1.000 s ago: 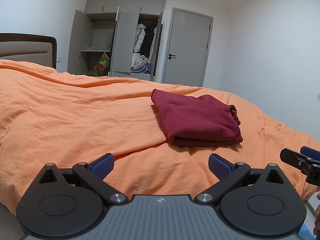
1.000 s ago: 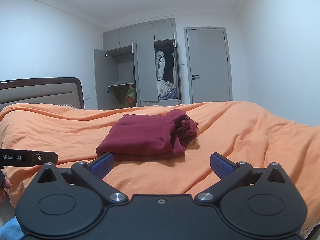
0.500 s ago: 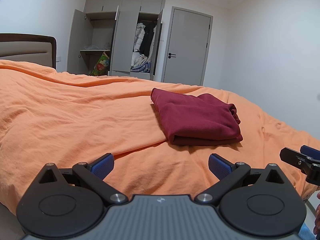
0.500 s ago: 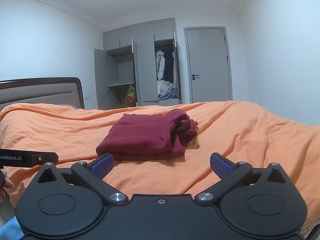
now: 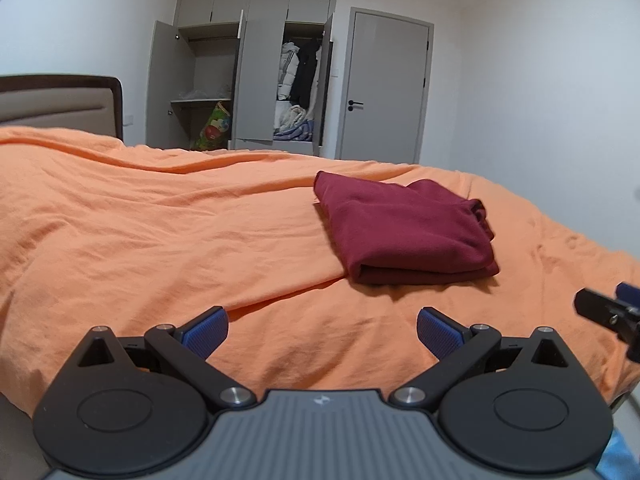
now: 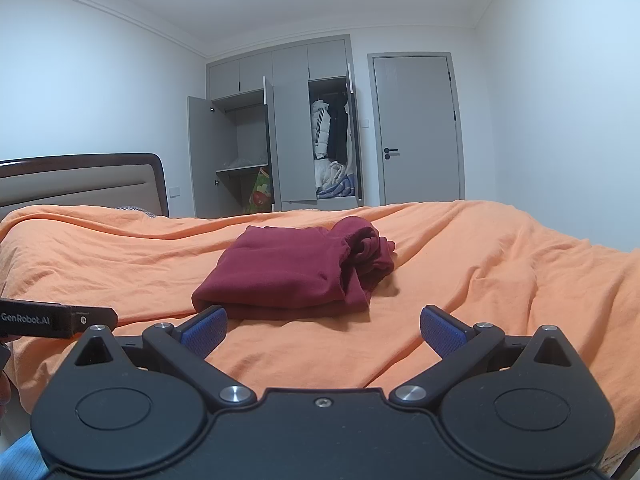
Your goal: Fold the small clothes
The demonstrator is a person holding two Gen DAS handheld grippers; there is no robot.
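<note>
Walls: plain white, smooth and matte, meeting a white ceiling with a thin moulded edge.
Bed cover (image 5: 168, 232): orange woven cotton, soft and rumpled, with long shallow creases running across the whole mattress.
Wardrobe (image 6: 280, 128): flat grey panels, two doors swung open; padded jackets hang inside above loosely piled fabric, and a printed bag stands on its floor.
Door (image 6: 418, 128): grey slab, shut, with a dark lever handle.
Headboard (image 6: 80, 184): beige upholstered panel in a dark, rounded wooden frame.
Garment (image 5: 404, 232): dark red knit, fleecy and thick, folded into a flat rectangular stack with a rounded fold at the near edge; bunched, rolled cloth sits at its far right end. It lies on the bed cover, ahead of both tools and touching neither.
Left gripper (image 5: 322, 330): black hinged arms, blue ribbed pads spread wide, nothing between them, hovering above the cover.
Right gripper (image 6: 323, 330): same build, blue textured pads wide apart and empty, low over the near edge of the bed.
</note>
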